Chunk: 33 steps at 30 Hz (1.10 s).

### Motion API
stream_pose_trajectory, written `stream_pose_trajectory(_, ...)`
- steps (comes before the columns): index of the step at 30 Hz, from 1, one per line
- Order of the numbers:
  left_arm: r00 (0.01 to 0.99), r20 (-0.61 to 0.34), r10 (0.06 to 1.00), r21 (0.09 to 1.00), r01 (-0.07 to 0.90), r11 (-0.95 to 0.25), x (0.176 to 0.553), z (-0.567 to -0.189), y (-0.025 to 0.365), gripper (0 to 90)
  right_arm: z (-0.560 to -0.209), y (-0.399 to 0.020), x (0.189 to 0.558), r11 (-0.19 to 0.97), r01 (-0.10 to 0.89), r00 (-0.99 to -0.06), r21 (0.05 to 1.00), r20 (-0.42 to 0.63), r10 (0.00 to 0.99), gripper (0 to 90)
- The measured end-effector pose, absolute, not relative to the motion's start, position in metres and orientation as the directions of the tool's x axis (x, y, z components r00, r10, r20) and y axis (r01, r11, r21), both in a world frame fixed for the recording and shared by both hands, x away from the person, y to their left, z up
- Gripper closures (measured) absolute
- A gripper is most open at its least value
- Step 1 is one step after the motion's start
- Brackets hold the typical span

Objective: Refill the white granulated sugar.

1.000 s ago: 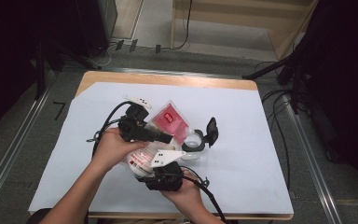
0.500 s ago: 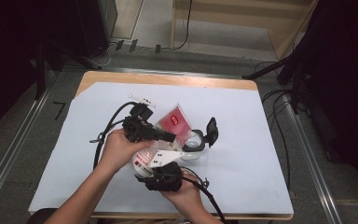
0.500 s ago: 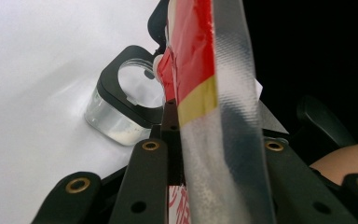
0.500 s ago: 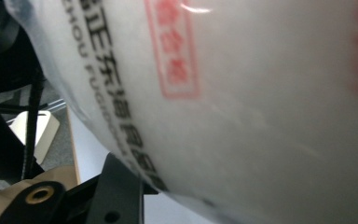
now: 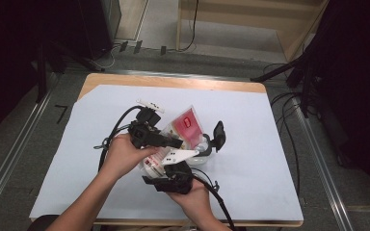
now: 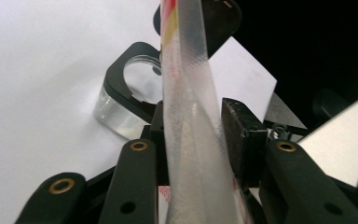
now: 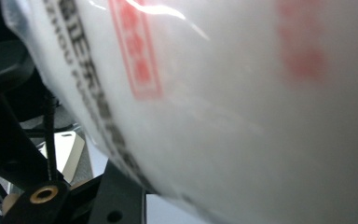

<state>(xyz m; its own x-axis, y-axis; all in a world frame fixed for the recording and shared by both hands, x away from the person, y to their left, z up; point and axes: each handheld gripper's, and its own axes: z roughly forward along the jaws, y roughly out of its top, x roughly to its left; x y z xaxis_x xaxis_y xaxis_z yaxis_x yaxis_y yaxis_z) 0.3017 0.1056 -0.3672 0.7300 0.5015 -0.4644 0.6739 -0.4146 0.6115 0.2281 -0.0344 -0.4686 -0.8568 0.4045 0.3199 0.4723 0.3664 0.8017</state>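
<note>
1. Here, at the left of the high view, the left gripper [image 5: 173,143] is reaching rightward over the white table cover [image 5: 270,159], a smooth, matte sheet lying on a wooden table [image 5: 173,81].
2. Its jaws have just been opening a little, with the plastic bag [image 6: 191,140] standing edge-on between them (a clear, crinkly pouch with a fine embossed texture). The right pad is lying against the bag; the left pad is hidden behind the film, so I cannot tell whether the grip is pinching.
3. In the middle, the bag [image 5: 185,127] is hovering just above the cover between the two hands; it is translucent, roughly rectangular, with red printing and a red patch inside, though its contents are too blurred to name.
4. Below it, the right gripper [image 5: 171,179] is pointing up toward the bag's lower edge; its own view is showing the milky film with red and black print pressed close (jaw tips hidden, state unreadable).
5. Rightward, a clear, round-holed block [image 5: 207,147] with a black frame is resting on the cover.
</note>
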Motion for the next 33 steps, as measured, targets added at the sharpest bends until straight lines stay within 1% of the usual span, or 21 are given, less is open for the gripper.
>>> stream_pose_trajectory(3,0.734,-0.443,0.515,0.61,0.667,-0.427,0.3,-0.364,0.106,67.6,-0.466,-0.036,0.227,0.353,0.468,-0.86,0.81,0.327,0.392,62.3)
stream_pose_trajectory(6,0.718,-0.438,0.541,0.583,0.685,-0.437,0.299,-0.363,0.105,75.7,-0.465,-0.031,0.224,0.37,0.454,-0.869,0.81,0.31,0.387,61.3)
stream_pose_trajectory(7,0.718,-0.438,0.541,0.583,0.685,-0.437,0.299,-0.363,0.105,77.2,-0.465,-0.03,0.223,0.379,0.448,-0.871,0.81,0.3,0.39,61.0)
stream_pose_trajectory(8,0.706,-0.428,0.564,0.568,0.696,-0.44,0.298,-0.363,0.103,78.8,-0.465,-0.028,0.222,0.382,0.445,-0.871,0.81,0.292,0.394,61.1)
stream_pose_trajectory(10,0.696,-0.434,0.572,0.566,0.705,-0.428,0.298,-0.363,0.103,79.4,-0.465,-0.028,0.222,0.387,0.444,-0.871,0.808,0.289,0.397,61.1)
stream_pose_trajectory(12,0.686,-0.437,0.582,0.568,0.712,-0.413,0.299,-0.363,0.102,80.1,-0.464,-0.026,0.22,0.401,0.427,-0.872,0.811,0.251,0.421,59.3)
stream_pose_trajectory(13,0.684,-0.436,0.585,0.571,0.712,-0.408,0.299,-0.363,0.102,80.1,-0.464,-0.026,0.22,0.406,0.421,-0.873,0.811,0.241,0.423,57.8)
stream_pose_trajectory(15,0.682,-0.466,0.564,0.587,0.715,-0.379,0.3,-0.366,0.102,79.7,-0.463,-0.024,0.22,0.413,0.422,-0.87,0.807,0.232,0.435,57.2)
stream_pose_trajectory(17,0.669,-0.514,0.537,0.587,0.731,-0.348,0.303,-0.369,0.104,77.3,-0.463,-0.026,0.221,0.406,0.43,-0.866,0.806,0.241,0.439,60.7)
stream_pose_trajectory(18,0.67,-0.512,0.537,0.589,0.729,-0.347,0.303,-0.37,0.104,74.8,-0.464,-0.027,0.223,0.4,0.444,-0.864,0.802,0.265,0.428,61.1)
stream_pose_trajectory(24,0.695,-0.457,0.555,0.596,0.702,-0.389,0.301,-0.367,0.1,68.0,-0.467,-0.027,0.227,0.371,0.487,-0.85,0.79,0.333,0.408,61.7)
stream_pose_trajectory(29,0.702,-0.458,0.546,0.612,0.694,-0.379,0.299,-0.364,0.105,62.9,-0.464,-0.031,0.231,0.316,0.528,-0.831,0.788,0.403,0.383,62.3)
stream_pose_trajectory(31,0.693,-0.47,0.547,0.61,0.702,-0.366,0.3,-0.363,0.107,62.8,-0.462,-0.031,0.231,0.304,0.532,-0.829,0.79,0.413,0.377,62.4)
stream_pose_trajectory(33,0.676,-0.482,0.558,0.6,0.718,-0.351,0.301,-0.362,0.108,68.4,-0.458,-0.03,0.228,0.327,0.485,-0.851,0.811,0.352,0.39,61.9)
